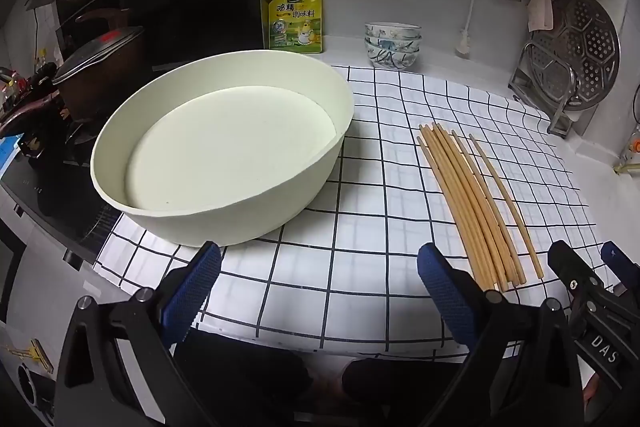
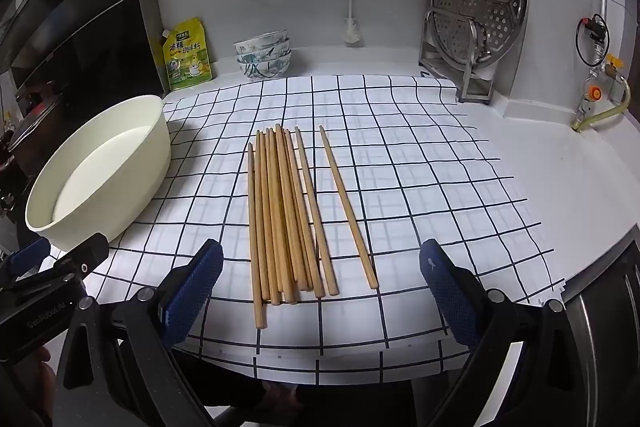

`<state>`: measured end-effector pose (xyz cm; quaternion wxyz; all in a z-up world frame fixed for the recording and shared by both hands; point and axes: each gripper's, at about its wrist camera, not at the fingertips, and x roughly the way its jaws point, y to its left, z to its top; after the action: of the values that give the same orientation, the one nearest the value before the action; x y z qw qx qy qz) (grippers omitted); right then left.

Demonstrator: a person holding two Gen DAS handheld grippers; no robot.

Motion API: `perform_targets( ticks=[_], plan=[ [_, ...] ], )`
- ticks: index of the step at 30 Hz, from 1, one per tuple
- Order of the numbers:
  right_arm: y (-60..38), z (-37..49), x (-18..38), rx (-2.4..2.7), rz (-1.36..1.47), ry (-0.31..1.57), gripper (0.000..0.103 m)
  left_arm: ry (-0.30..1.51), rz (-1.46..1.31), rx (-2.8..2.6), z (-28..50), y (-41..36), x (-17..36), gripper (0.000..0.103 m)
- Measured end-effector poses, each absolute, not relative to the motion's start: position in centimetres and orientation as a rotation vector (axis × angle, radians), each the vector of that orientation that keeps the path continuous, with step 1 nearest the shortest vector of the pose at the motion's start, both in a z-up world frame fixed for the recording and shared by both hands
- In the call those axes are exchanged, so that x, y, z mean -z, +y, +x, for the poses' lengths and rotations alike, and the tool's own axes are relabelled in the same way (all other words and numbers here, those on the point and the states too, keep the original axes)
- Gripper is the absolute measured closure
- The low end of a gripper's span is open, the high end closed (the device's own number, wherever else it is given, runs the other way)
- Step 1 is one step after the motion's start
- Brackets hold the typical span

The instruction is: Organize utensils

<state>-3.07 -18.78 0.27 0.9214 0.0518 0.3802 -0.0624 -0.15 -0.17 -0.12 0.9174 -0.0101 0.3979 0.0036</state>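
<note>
Several wooden chopsticks (image 2: 288, 215) lie side by side on the checked cloth (image 2: 400, 187), one a little apart on the right. They also show in the left wrist view (image 1: 472, 199). A large cream basin (image 1: 224, 147) stands empty on the cloth's left; it also shows in the right wrist view (image 2: 100, 171). My left gripper (image 1: 320, 287) is open and empty, near the basin's front edge. My right gripper (image 2: 320, 287) is open and empty, just in front of the chopsticks' near ends.
Stacked patterned bowls (image 2: 264, 55) and a yellow seasoning pouch (image 2: 186, 55) stand at the back wall. A steamer plate on a rack (image 2: 476, 11) stands at the back right. A lidded pot (image 1: 100, 67) sits on the stove to the left.
</note>
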Motion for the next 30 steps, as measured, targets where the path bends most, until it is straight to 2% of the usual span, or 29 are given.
perform_targets(
  ticks=[30],
  plan=[
    [-18.78, -3.15, -0.02, 0.125, 0.112, 0.784, 0.009, 0.815, -0.026, -0.008, -0.16, -0.13, 0.12, 0.006]
  ],
)
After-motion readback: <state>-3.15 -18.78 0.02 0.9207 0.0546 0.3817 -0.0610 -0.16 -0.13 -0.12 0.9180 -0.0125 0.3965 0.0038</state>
